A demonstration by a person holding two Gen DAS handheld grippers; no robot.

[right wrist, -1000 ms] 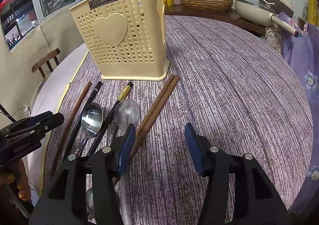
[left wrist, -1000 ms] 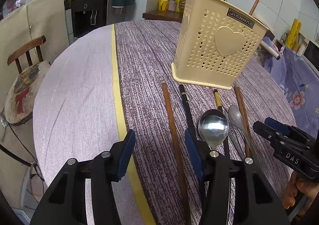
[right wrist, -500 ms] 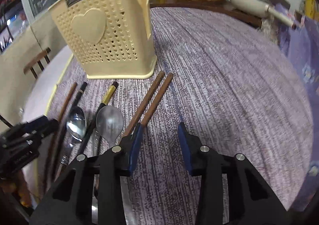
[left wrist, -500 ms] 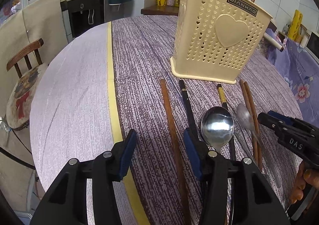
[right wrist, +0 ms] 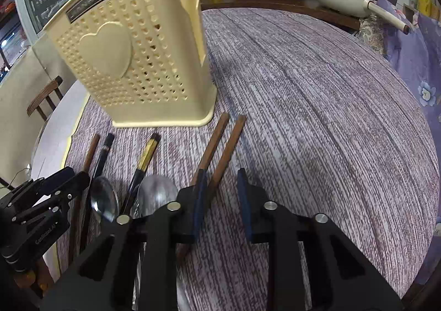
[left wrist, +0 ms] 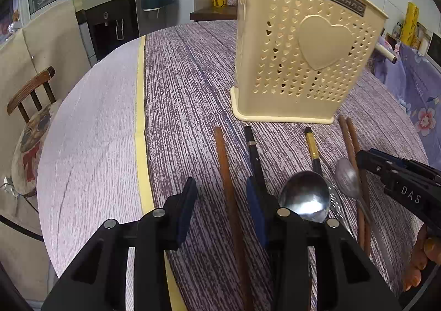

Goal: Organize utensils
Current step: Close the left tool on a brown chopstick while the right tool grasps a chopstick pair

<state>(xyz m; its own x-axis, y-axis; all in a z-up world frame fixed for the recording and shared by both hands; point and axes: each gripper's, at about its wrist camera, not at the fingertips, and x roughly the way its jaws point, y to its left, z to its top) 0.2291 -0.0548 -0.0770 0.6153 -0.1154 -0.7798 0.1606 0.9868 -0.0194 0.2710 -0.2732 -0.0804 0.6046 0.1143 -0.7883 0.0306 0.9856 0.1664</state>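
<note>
- The utensils lay in a row across the lower middle of both views: a brown chopstick (left wrist: 224, 173), a black chopstick (left wrist: 255, 156), a gold-banded one (left wrist: 312, 147), two steel spoons (left wrist: 304, 196) and a brown chopstick pair (right wrist: 220, 145).
- The cream perforated holder (left wrist: 303, 62) stood upright just behind them.
- Your left hand-held gripper (left wrist: 222, 206) was closing astride the single brown chopstick, pads clear.
- Your right hand-held gripper (right wrist: 222, 198) was closing around the pair's right stick, not yet pinching.
- Bare counter (right wrist: 330, 118) lay open at right; its edge curved at left.
</note>
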